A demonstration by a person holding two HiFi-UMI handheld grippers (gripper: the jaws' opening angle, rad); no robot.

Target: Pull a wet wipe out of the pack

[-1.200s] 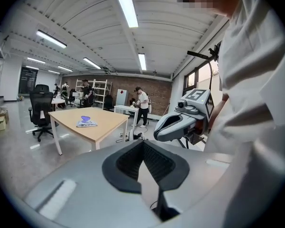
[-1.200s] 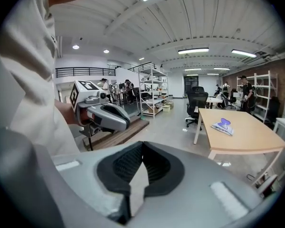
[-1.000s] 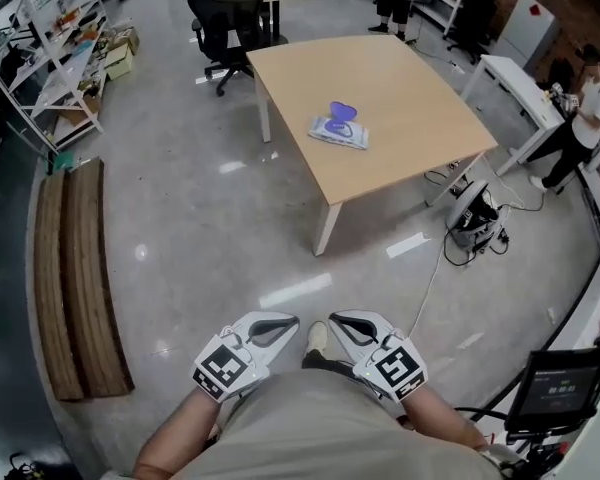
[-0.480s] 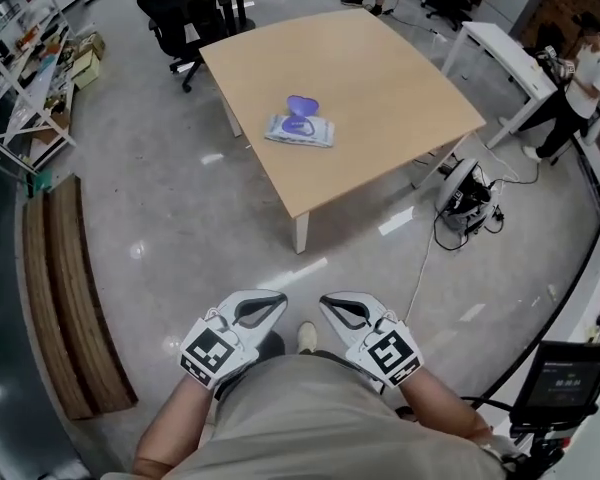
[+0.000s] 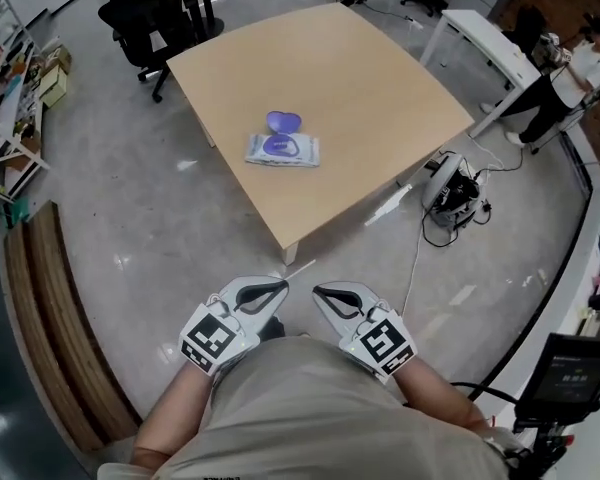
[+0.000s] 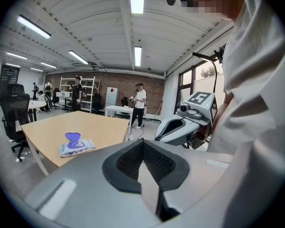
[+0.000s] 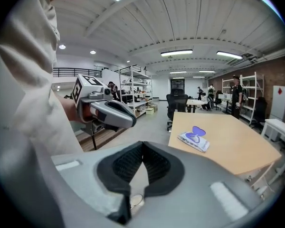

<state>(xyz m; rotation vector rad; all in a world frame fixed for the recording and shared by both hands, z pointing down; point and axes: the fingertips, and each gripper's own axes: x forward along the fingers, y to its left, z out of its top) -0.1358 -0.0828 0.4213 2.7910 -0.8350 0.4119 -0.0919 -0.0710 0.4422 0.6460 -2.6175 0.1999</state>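
Note:
A white wet wipe pack (image 5: 282,149) with its purple lid flipped open lies flat on the light wooden table (image 5: 360,78); it also shows in the left gripper view as the pack (image 6: 76,145) and in the right gripper view as the pack (image 7: 194,140). My left gripper (image 5: 277,290) and right gripper (image 5: 321,293) are held close to my body, well short of the table's near corner. Both are shut with nothing between the jaws.
Black office chairs (image 5: 145,13) stand beyond the table's far left. A white side table (image 5: 485,43) and a person (image 5: 565,83) are at the right. Cables and a floor device (image 5: 450,193) lie by the table's right edge. A wooden bench (image 5: 50,338) runs along the left.
I have walked toward the table: it and the pack have come nearer and slid down-left in the head view. Both grippers stay shut by my waist.

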